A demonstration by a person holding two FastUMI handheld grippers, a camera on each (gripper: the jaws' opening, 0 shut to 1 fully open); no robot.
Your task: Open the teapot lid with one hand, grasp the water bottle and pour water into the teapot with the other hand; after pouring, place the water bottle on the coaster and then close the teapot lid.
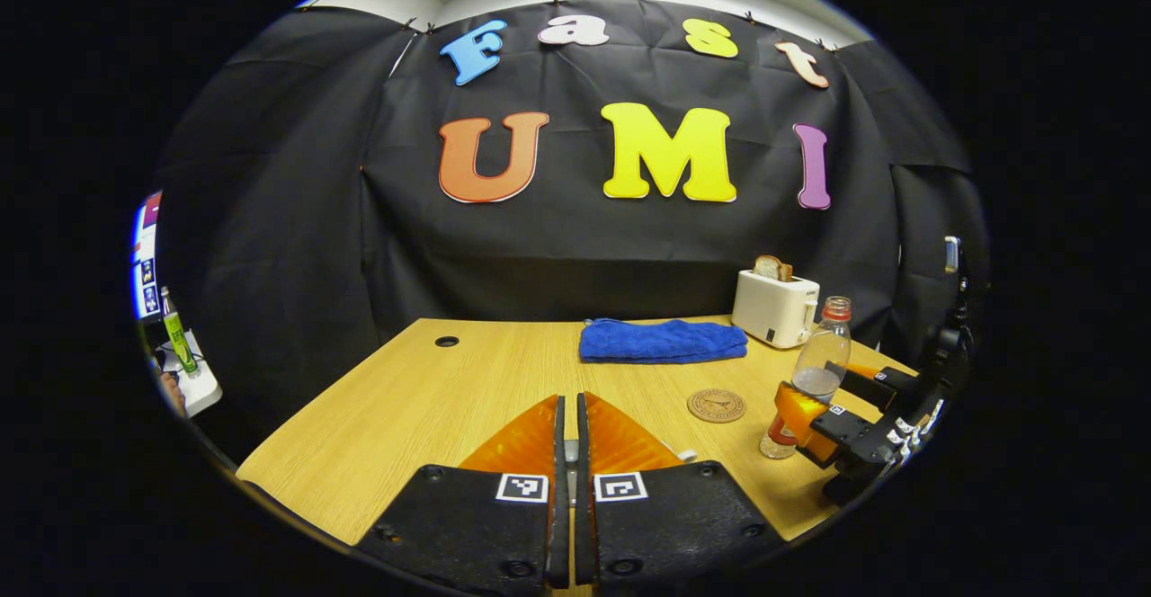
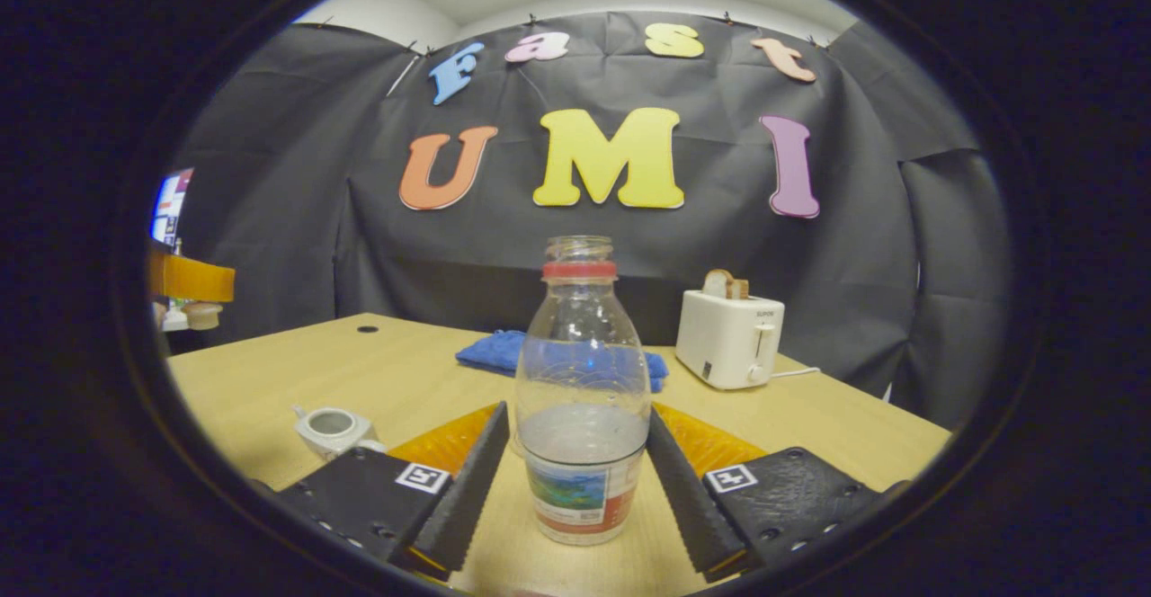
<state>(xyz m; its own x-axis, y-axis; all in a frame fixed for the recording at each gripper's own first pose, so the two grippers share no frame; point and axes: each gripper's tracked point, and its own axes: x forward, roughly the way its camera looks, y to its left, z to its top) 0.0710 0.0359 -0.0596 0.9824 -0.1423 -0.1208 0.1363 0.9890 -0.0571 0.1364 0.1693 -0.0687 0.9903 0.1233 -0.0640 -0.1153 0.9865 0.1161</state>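
The clear water bottle [image 2: 583,372], red-ringed, uncapped and partly filled, stands on the wooden table [image 2: 378,372]. My right gripper [image 2: 578,422] is shut on its lower body, one finger pressing each side; the left gripper view shows the same grip [image 1: 814,417] on the bottle [image 1: 823,354] at the right. The white teapot [image 2: 331,428] sits open on the table to the bottle's left. My left gripper [image 1: 568,408] is shut on the teapot lid [image 2: 202,314], held up in the air at the far left. A round brown coaster [image 1: 717,405] lies just left of the bottle.
A folded blue towel [image 1: 663,342] lies at the back of the table, with a white toaster [image 1: 775,307] holding bread to its right. A cable hole [image 1: 447,342] marks the back left corner. Black cloth walls close the booth behind.
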